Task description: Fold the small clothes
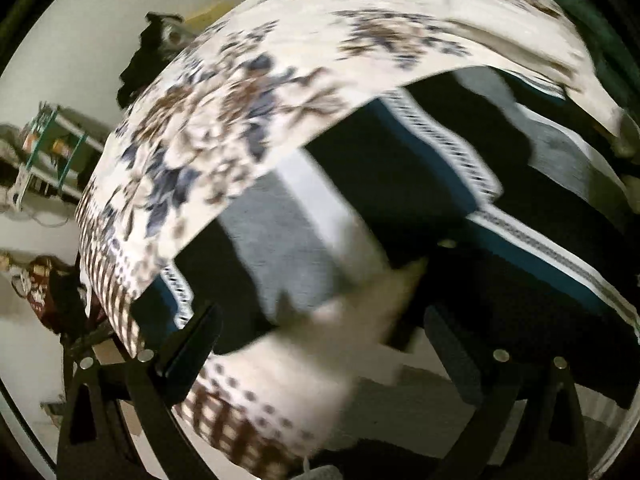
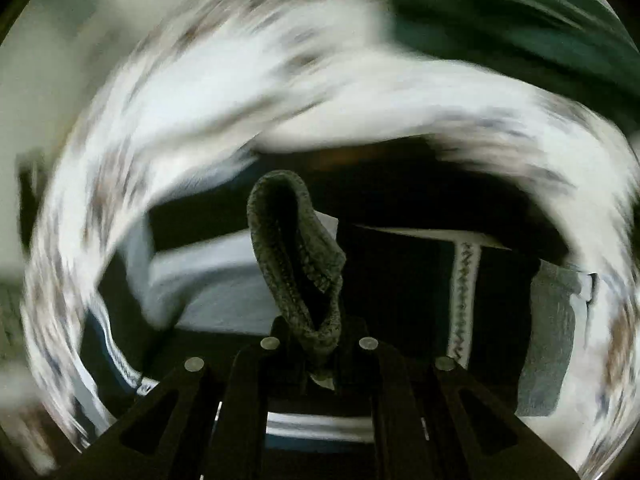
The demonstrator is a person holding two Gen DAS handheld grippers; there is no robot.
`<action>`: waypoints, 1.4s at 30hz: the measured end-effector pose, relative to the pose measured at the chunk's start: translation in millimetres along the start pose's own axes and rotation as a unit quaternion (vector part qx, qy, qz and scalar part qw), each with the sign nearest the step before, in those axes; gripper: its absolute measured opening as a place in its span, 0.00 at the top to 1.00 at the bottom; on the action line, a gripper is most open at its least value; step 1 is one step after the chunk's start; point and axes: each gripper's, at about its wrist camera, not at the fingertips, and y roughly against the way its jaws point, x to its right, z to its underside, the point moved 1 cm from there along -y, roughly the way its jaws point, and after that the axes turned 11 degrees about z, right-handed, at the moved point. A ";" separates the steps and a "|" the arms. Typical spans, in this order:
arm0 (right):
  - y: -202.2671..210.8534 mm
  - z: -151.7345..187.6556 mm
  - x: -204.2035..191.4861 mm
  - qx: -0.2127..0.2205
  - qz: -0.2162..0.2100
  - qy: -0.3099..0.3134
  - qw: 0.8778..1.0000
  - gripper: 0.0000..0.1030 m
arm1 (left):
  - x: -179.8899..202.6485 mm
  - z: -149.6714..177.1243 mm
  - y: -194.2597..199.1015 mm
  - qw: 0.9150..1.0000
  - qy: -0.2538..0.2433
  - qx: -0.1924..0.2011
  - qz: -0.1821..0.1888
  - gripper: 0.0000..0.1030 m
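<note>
My right claw (image 2: 320, 344) pinches the dark grey knitted sock (image 2: 294, 248), looping ahead; left claw (image 1: 320, 320) gapes wide, empty. I'd grab the sock's free end, aligning edges.

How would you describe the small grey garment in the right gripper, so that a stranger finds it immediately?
Start from the floral bedsheet, white with brown and blue flowers, and the dark striped cloth lying on it. In front of that cloth stand the shut black fingers of the right gripper. The grey knitted piece rises from them as a loop: only it is coarse, speckled and lifted up.
</note>
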 end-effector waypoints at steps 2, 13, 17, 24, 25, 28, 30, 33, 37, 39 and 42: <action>-8.5 11.2 -65.3 0.004 0.011 0.068 0.998 0.92 | -18.9 -2.0 -4.0 1.000 0.011 -0.001 -0.001 0.00; -17.1 22.7 -89.3 -0.084 -0.041 0.026 0.995 0.39 | -110.6 -12.0 -9.5 0.997 0.073 -0.016 0.032 0.00; 11.1 53.4 -33.7 -0.110 -0.080 -0.083 0.987 0.35 | -162.6 -1.5 4.8 0.989 0.133 -0.013 0.059 0.00; 4.8 105.3 10.1 -0.153 -0.061 -0.181 0.970 0.34 | -223.6 33.4 -59.6 0.953 0.252 -0.084 0.145 0.01; 2.1 111.7 13.0 -0.158 -0.052 -0.185 0.969 0.34 | -224.8 35.2 -71.1 0.946 0.265 -0.092 0.166 0.03; -9.9 124.6 10.9 -0.176 -0.044 -0.200 0.963 0.34 | -226.5 37.2 -102.2 0.936 0.293 -0.101 0.168 0.13; -11.4 129.0 8.2 -0.184 -0.046 -0.203 0.961 0.34 | -228.7 34.4 -98.4 0.937 0.302 -0.081 0.155 0.39; -8.8 128.3 -4.5 -0.180 -0.049 -0.188 0.964 0.34 | -230.7 22.7 -78.2 0.941 0.292 -0.048 0.164 0.95; 1.1 122.4 -22.6 -0.174 -0.065 -0.175 0.967 0.34 | -240.9 -12.2 -36.5 0.950 0.268 0.011 0.160 0.95; 5.4 118.3 -36.2 -0.169 -0.075 -0.168 0.968 0.34 | -250.4 -35.9 -16.9 0.952 0.260 0.044 0.157 0.95; 7.4 111.5 -57.3 -0.164 -0.088 -0.158 0.970 0.34 | -270.6 -70.6 -6.8 0.953 0.250 0.080 0.153 0.95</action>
